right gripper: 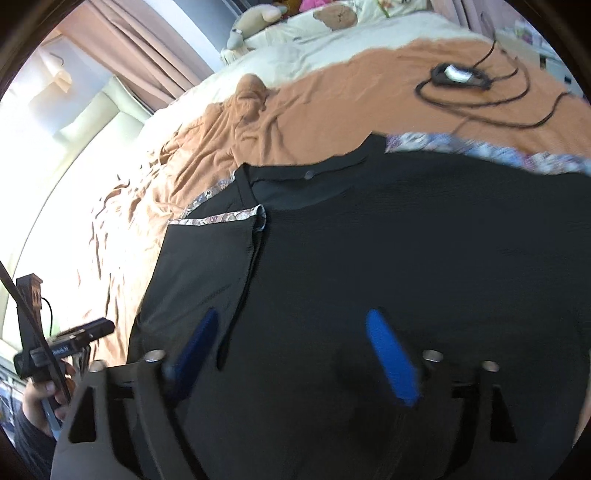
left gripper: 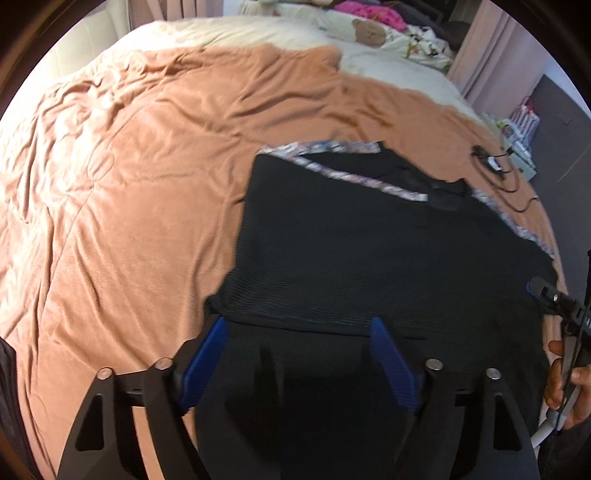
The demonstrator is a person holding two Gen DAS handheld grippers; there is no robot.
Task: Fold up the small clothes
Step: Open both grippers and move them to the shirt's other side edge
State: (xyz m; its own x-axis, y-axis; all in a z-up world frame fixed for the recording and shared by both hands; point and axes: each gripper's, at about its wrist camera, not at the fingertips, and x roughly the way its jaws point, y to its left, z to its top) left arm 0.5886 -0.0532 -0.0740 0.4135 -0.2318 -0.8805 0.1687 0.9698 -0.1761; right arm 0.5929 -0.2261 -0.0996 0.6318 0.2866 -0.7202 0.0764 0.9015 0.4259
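A black garment (left gripper: 369, 258) of matt, finely ribbed knit cloth lies on a bed. Its edges carry a smoother woven trim (left gripper: 365, 181) with a pale floral print and a slight sheen. Under it spreads an orange-tan blanket (left gripper: 129, 184), soft, matt and creased. Beyond lies cream bedding (left gripper: 229, 33), smooth cloth. The left tongs (left gripper: 299, 362) and the right tongs (right gripper: 295, 354) have matt black plastic arms, ridged blue plastic fingers (left gripper: 391, 362) and shiny round metal pins (left gripper: 434, 364). A glossy black cable (right gripper: 480, 99) coils on the blanket. A plush bear (left gripper: 369, 33) looks fuzzy.
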